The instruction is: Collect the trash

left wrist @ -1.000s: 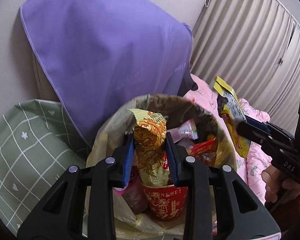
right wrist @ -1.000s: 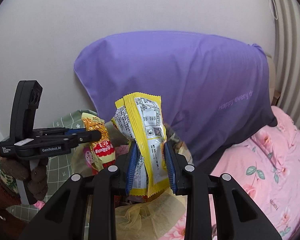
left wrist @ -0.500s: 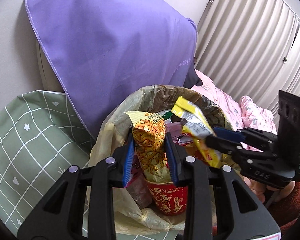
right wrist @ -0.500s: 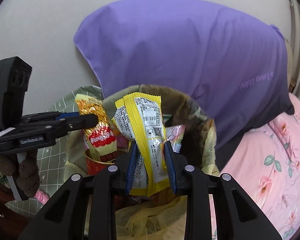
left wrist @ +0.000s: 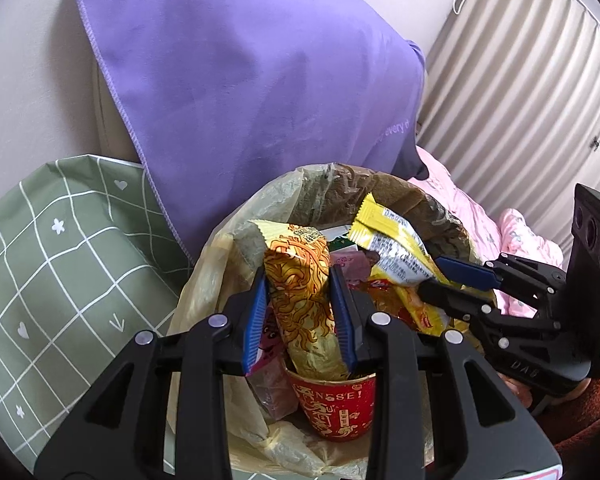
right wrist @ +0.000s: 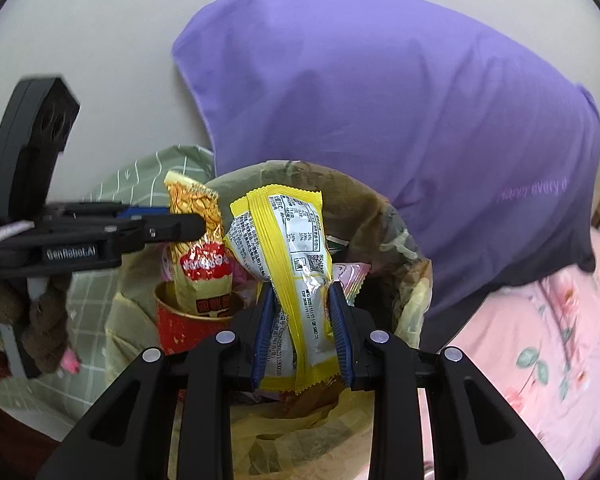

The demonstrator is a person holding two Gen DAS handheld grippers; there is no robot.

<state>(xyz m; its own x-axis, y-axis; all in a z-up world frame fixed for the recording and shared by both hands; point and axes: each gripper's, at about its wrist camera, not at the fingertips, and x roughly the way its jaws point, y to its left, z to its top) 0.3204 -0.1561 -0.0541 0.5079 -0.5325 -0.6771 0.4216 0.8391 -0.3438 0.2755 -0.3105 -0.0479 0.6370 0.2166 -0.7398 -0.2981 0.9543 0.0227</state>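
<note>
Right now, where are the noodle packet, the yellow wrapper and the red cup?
noodle packet (left wrist: 300,300), left wrist view, printed middle between the left tongs' pads.
yellow wrapper (right wrist: 296,248), right wrist view, label panel above the right tongs.
red cup (left wrist: 334,410), left wrist view, lettered front wall.

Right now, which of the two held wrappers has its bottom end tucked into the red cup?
The orange noodle wrapper in the left gripper; its bottom sits in the red cup. The yellow wrapper hangs clear.
</note>
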